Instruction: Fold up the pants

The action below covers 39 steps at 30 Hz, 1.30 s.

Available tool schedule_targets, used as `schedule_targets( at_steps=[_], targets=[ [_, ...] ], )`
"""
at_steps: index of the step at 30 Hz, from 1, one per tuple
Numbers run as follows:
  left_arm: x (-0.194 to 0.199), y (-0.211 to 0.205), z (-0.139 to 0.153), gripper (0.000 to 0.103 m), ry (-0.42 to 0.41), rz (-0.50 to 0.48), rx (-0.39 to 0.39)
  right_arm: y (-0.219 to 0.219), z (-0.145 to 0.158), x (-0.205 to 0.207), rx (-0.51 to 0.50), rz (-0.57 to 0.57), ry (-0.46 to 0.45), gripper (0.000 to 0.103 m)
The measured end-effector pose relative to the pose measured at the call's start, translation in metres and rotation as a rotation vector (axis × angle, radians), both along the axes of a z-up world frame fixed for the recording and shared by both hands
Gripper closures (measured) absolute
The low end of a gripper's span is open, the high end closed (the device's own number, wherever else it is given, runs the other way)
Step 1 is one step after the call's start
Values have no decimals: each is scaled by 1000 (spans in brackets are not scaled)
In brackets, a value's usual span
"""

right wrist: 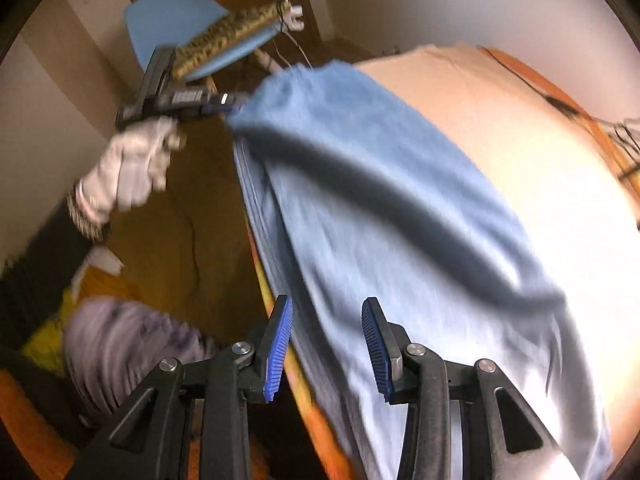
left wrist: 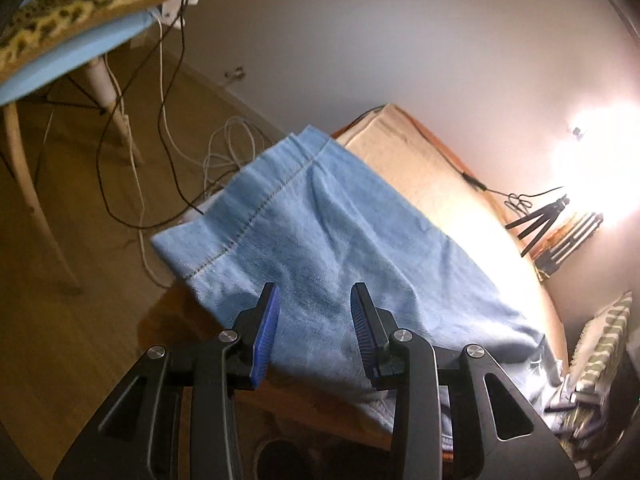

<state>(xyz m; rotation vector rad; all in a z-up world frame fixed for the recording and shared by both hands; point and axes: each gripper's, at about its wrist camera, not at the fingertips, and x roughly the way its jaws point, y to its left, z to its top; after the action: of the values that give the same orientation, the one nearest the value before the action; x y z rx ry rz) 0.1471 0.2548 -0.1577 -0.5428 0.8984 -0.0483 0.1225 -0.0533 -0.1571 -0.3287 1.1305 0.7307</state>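
Light blue pants (left wrist: 320, 216) lie spread along a table covered with a beige cloth (left wrist: 420, 168), one stitched hem hanging past the far end. My left gripper (left wrist: 315, 288) hovers over the pants' near side edge, its blue pads apart and nothing pinched between them. In the right wrist view, which is blurred, the pants (right wrist: 360, 160) show a long dark fold. My right gripper (right wrist: 328, 300) is open above them at the table's edge. A white-gloved hand (right wrist: 132, 168) holds the left gripper (right wrist: 228, 109) at the pants' far corner.
A blue chair (left wrist: 60, 56) with a leopard-print cushion (left wrist: 80, 4) stands on the wooden floor to the left, with loose cables (left wrist: 224, 148) below it. A small tripod (left wrist: 540, 220) and a glaring lamp (left wrist: 600, 168) sit at the table's right end.
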Motion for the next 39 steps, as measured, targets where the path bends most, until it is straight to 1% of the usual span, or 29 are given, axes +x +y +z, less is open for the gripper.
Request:
schedule_targets(
  at_steps=[3,5,7,8,10,11,12,13,14,15,16,17,18,20,23,26,28,29,30,31,32,35,39],
  targets=[
    [5,0,-7,68,33,13,29,2,-20,-17,-71,22,-10,64],
    [7,2,-10,68,48,24,33,2,-31,-24,-129,29,-30,64],
    [8,1,-8,68,53,27,49,2,-37,-29,-180,32,-66,64],
    [9,1,-7,68,58,28,68,1,-38,-30,-200,37,-84,64],
    [11,0,-7,68,65,32,71,-1,-40,-30,-217,32,-91,66],
    [12,2,-8,68,71,37,59,-3,-41,-31,-220,31,-90,68],
    [12,3,-9,68,74,45,46,-5,-43,-30,-231,27,-91,74],
    [12,4,-10,68,77,50,38,-4,-43,-31,-241,22,-90,78],
    [12,4,-11,68,80,54,36,-6,-44,-30,-247,16,-89,87],
    [13,4,-11,68,82,57,38,-9,-43,-30,-241,12,-84,93],
    [12,3,-12,68,84,55,47,-11,-41,-32,-231,10,-83,95],
    [13,1,-12,68,87,52,59,-13,-38,-33,-230,9,-91,103],
    [15,-1,-13,68,90,49,71,-12,-35,-35,-230,10,-99,103],
    [16,-2,-13,68,94,46,79,-23,-25,-45,-224,23,-112,103],
    [19,-1,-13,68,96,63,63,-30,-10,-54,-229,22,-147,103],
    [19,-1,-14,68,95,69,67,-38,-2,-56,-195,14,-139,103],
    [20,-2,-14,68,93,69,74,-37,-5,-59,-178,27,-119,103],
    [20,-2,-14,68,93,70,75,-36,-7,-59,-173,24,-113,95],
    [20,-2,-14,68,93,71,72,-33,-10,-59,-167,18,-109,72],
    [20,-1,-14,68,93,73,68,-31,-11,-59,-162,18,-112,64],
    [21,-1,-14,68,93,73,66,-26,-15,-58,-161,20,-120,64],
    [21,-1,-14,68,95,71,68,-15,-27,-51,-167,25,-109,68],
    [21,0,-14,68,92,69,66,-6,-45,-40,-234,18,-118,74]
  ],
)
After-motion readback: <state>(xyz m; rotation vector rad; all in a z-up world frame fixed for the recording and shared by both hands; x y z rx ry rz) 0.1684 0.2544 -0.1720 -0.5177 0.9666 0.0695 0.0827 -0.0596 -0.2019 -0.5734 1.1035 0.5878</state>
